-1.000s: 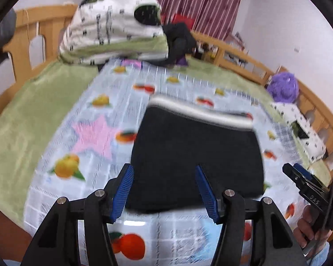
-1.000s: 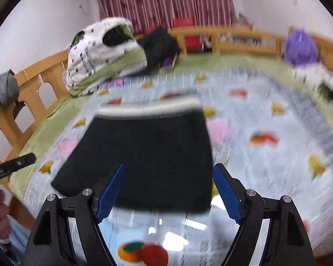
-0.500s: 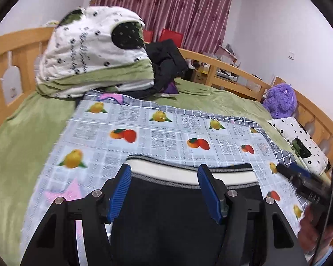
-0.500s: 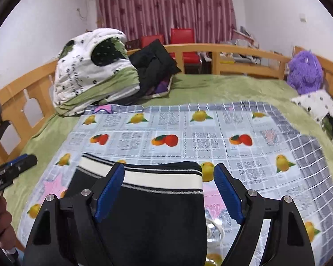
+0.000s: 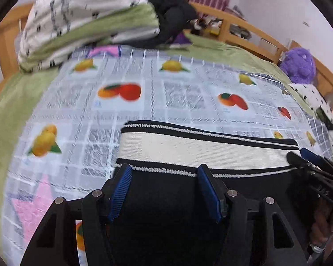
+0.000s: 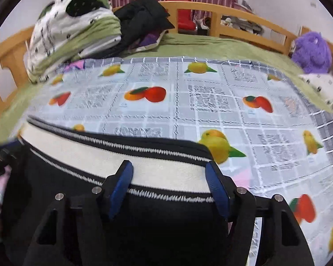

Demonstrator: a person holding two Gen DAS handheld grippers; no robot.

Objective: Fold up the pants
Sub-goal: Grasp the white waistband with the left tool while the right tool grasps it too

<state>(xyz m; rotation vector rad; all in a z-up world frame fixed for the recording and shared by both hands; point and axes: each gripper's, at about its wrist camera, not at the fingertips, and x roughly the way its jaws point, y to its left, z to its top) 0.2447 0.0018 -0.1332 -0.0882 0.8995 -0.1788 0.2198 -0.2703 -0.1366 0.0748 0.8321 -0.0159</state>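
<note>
The pants (image 5: 171,204) lay flat on the fruit-print cloth (image 5: 126,93) covering the bed (image 6: 211,42), already reduced to a compact dark block. In both views they filled the lower centre of the frame. The striped waistband (image 5: 199,150) formed the far edge, its long axis running left to right across each frame.

The left tool (image 5: 164,186) stood partly open in the lower centre of its view. Its blue pads (image 5: 119,190) framed the dark fabric just short of the waistband, near that band's left end. No fabric appeared pinched between the pads.

The right tool (image 6: 171,181) sat in the lower centre of its view over the band's right end. Its jaws were closing. The band lay in line between the pads, but contact could not be confirmed; blur obscured the tips.

The controlling relation was as follows: the waistband lay directly ahead of both tools, crosswise to their pointing direction, with each tool assigned one end. The right tool appeared slightly further onto the band. Judged from this layout, the next move would call for a grip at both ends of the waistband.

A pile of bedding (image 6: 73,28) occupied the upper left, well apart from the pants.
</note>
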